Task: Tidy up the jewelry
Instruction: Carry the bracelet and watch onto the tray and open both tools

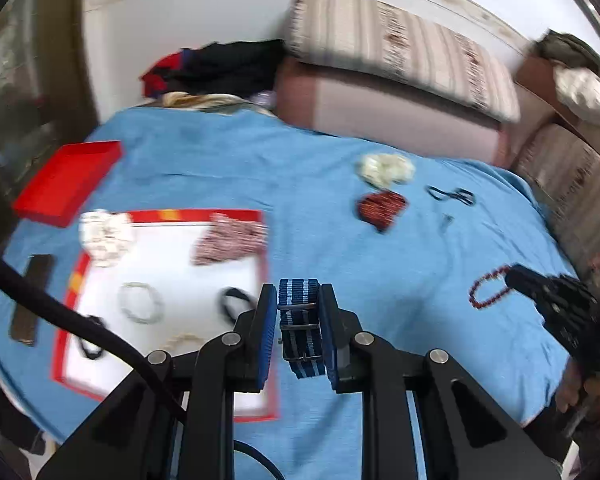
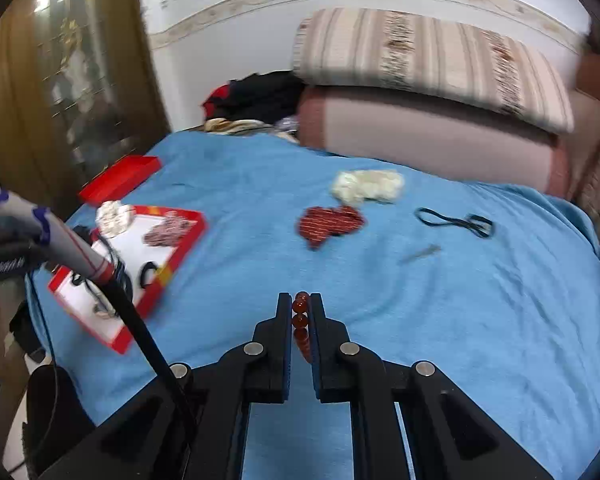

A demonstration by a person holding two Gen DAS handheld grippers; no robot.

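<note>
My left gripper [image 1: 298, 300] is shut on a blue striped watch strap [image 1: 300, 320], held above the blue bedspread just right of the open red box with a white inside [image 1: 100, 368]. The box holds a white bead pile [image 1: 104, 236], a pink bead pile [image 1: 230, 240], a pale bracelet [image 1: 140, 303] and black bands [image 1: 232, 304]. My right gripper [image 2: 301, 300] is shut on a red bead bracelet [image 2: 300, 322]; the bracelet [image 1: 490, 290] hangs from it in the left wrist view too. The box [image 2: 180, 256] lies to its left.
On the bedspread lie a white bead pile [image 2: 366, 186], a dark red bead pile [image 2: 330, 222], a black cord [image 2: 456, 220] and a small pin [image 2: 420, 253]. A red lid [image 1: 66, 180] lies at the far left. Cushions [image 1: 400, 60] and clothes [image 1: 220, 66] line the back.
</note>
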